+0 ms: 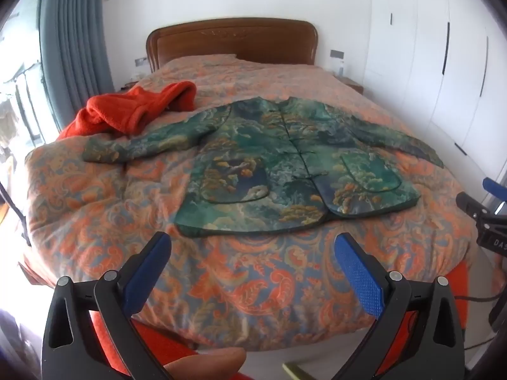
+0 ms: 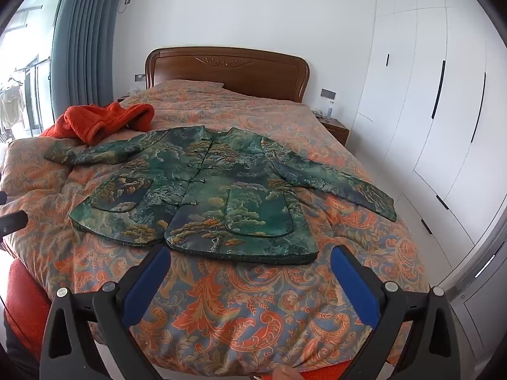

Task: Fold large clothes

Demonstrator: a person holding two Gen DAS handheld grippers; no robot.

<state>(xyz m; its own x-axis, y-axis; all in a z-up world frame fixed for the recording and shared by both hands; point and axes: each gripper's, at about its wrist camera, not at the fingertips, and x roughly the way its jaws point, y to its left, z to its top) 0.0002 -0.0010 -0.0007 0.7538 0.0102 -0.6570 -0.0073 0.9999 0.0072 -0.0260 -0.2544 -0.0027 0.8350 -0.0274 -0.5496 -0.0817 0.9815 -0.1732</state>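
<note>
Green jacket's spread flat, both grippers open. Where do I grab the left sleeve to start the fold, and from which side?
Take the green jacket by the cuff of its left sleeve, coming in low from the bed's left edge with the left hand-held gripper. The sleeve lies flat and extended, its cuff end free on the quilt and just clear of the orange garment, so the fingers can probably slide under.

Both my wrist cameras look from the bed's foot toward the headboard [image 1: 233, 39], sharing the spread jacket [image 2: 202, 190]; left sits leftward.
</note>
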